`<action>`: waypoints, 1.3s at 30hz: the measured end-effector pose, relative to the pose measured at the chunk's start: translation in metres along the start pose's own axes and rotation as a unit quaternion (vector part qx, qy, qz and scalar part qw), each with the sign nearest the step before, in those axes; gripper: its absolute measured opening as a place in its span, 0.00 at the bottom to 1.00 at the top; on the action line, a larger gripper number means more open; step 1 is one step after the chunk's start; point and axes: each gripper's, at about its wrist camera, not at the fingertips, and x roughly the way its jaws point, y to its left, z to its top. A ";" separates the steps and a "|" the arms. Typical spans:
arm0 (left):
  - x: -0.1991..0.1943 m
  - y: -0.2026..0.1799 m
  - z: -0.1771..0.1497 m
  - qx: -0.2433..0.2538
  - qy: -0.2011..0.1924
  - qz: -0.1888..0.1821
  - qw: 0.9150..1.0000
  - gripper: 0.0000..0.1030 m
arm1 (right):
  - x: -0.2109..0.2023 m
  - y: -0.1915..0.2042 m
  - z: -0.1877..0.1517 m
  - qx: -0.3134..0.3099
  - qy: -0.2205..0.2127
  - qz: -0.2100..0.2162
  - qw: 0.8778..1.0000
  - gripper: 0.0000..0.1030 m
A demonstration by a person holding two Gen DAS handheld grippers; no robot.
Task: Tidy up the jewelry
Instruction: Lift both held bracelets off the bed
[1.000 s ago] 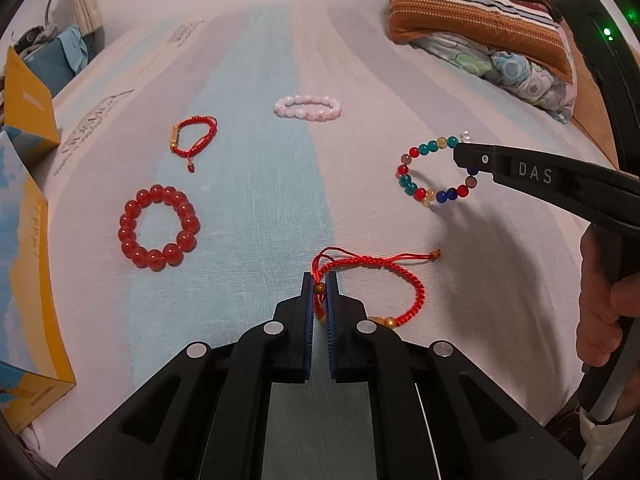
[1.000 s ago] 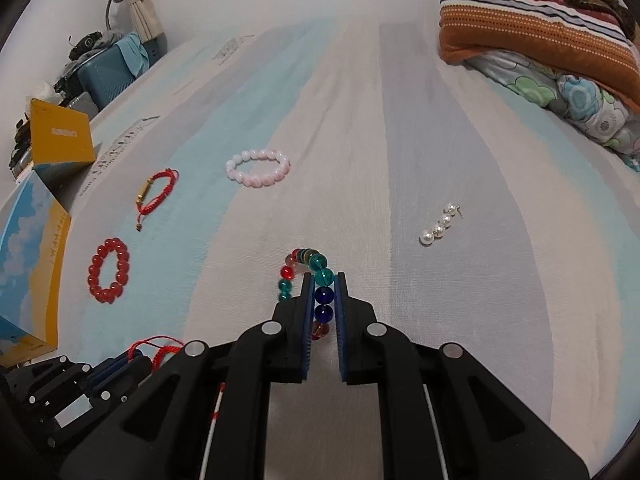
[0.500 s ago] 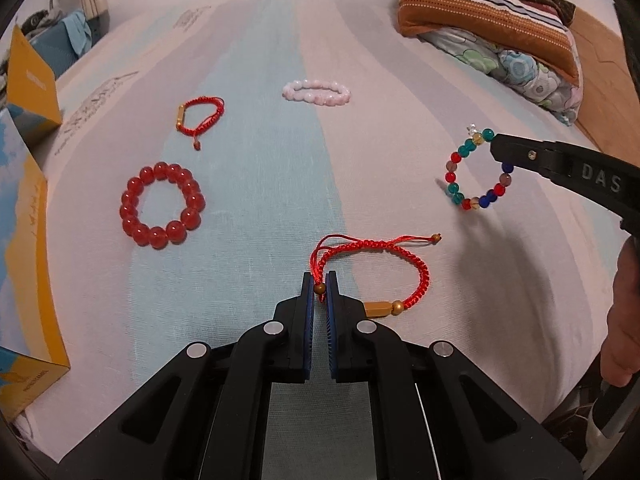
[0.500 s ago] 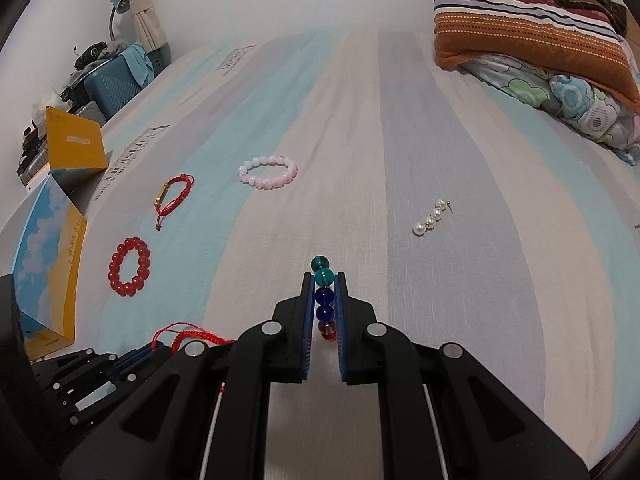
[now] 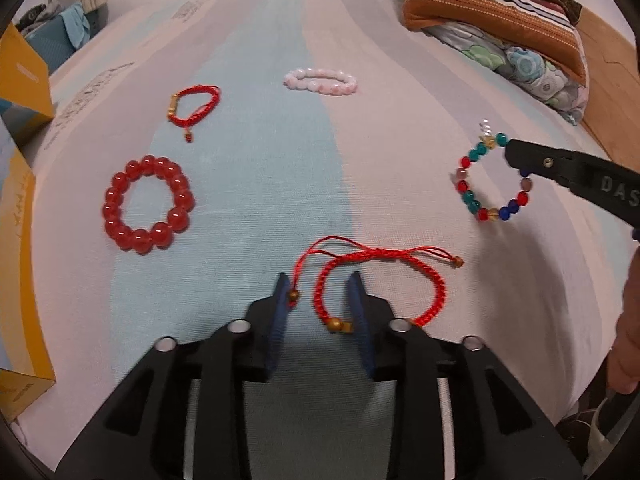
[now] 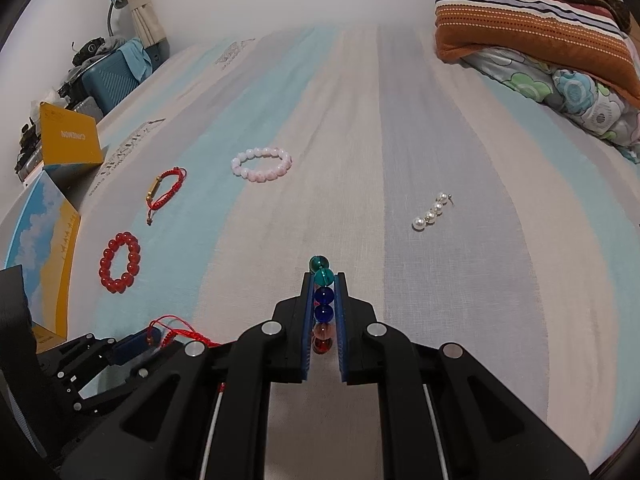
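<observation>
My left gripper (image 5: 320,292) is open, its jaws standing either side of a red braided cord bracelet (image 5: 400,268) that lies on the striped bedsheet (image 5: 280,184). My right gripper (image 6: 324,284) is shut on a multicoloured bead bracelet (image 6: 322,300) and holds it above the sheet; the bracelet also shows hanging from the right gripper in the left wrist view (image 5: 476,196). On the sheet lie a red bead bracelet (image 5: 148,208), a small red cord bracelet with a gold tube (image 5: 192,106), a pink bead bracelet (image 5: 320,82) and a pearl earring (image 6: 432,212).
A yellow and blue box (image 6: 44,232) stands at the left edge of the bed, with a second yellow box (image 6: 68,140) behind it. Folded striped and floral bedding (image 6: 540,36) lies at the far right. A blue suitcase (image 6: 112,76) stands beyond the bed's left side.
My left gripper has opened and let go of the red cord bracelet, which now lies on the sheet. My right gripper has lifted the multicoloured bracelet and moved it to the right.
</observation>
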 end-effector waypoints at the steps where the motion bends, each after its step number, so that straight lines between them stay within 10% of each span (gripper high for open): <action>1: 0.001 0.000 0.000 0.000 0.000 -0.002 1.000 0.36 | 0.002 0.000 0.000 0.000 0.001 0.000 1.000 0.09; 6: 0.005 0.000 0.000 -0.004 0.006 -0.001 1.000 0.32 | 0.003 0.000 0.000 -0.001 0.001 0.001 1.000 0.09; 11: 0.006 0.002 0.002 0.000 0.008 0.011 1.000 0.05 | 0.005 -0.001 0.000 -0.001 0.002 0.001 1.000 0.09; 39: -0.029 0.000 0.009 -0.003 -0.016 0.005 1.000 0.06 | -0.022 0.006 0.002 0.003 -0.024 0.017 1.000 0.09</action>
